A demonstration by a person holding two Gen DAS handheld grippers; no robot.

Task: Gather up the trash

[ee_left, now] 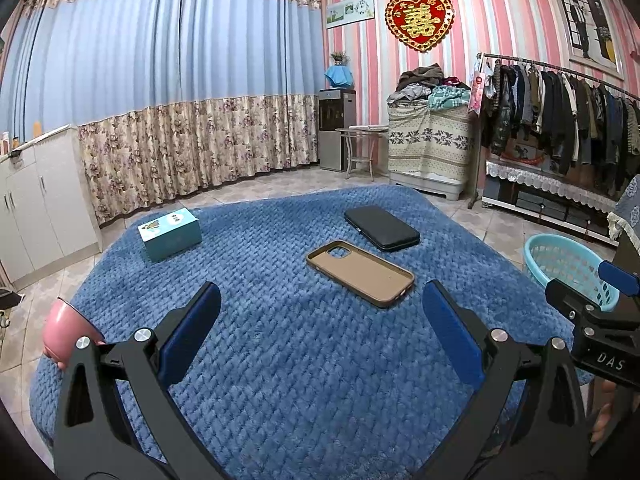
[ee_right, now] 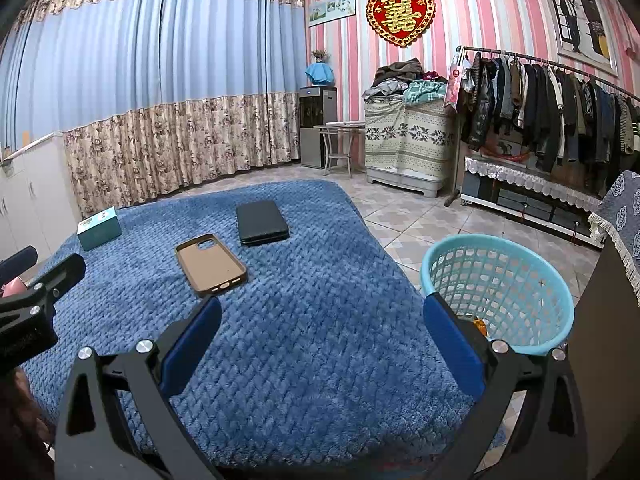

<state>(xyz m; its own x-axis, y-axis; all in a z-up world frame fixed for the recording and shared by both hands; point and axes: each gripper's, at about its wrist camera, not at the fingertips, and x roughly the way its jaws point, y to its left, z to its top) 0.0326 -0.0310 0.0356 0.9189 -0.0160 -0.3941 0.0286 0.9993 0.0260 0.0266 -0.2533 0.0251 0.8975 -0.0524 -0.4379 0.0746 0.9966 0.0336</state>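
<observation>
Trash is hard to pick out from where I hold my tools: nothing lying on the blue blanket (ee_left: 304,360) reads plainly as rubbish. Nearest me, my left tool (ee_left: 320,332) and my right tool (ee_right: 322,340) both hover above the blanket with their blue pads spread wide and nothing between them. Just beyond lies a tan phone case (ee_left: 360,272), hollow side up, and behind it a black wallet-like case (ee_left: 382,227); a teal box (ee_left: 170,233) sits well off to the left. A pink cup (ee_left: 66,332) shows at the left edge. Beside the blanket on my right stands the teal basket (ee_right: 500,292), with a small orange scrap inside. I judge the collecting nearly done or between pickups; next calls for choosing a piece and carrying it to the basket.
</observation>
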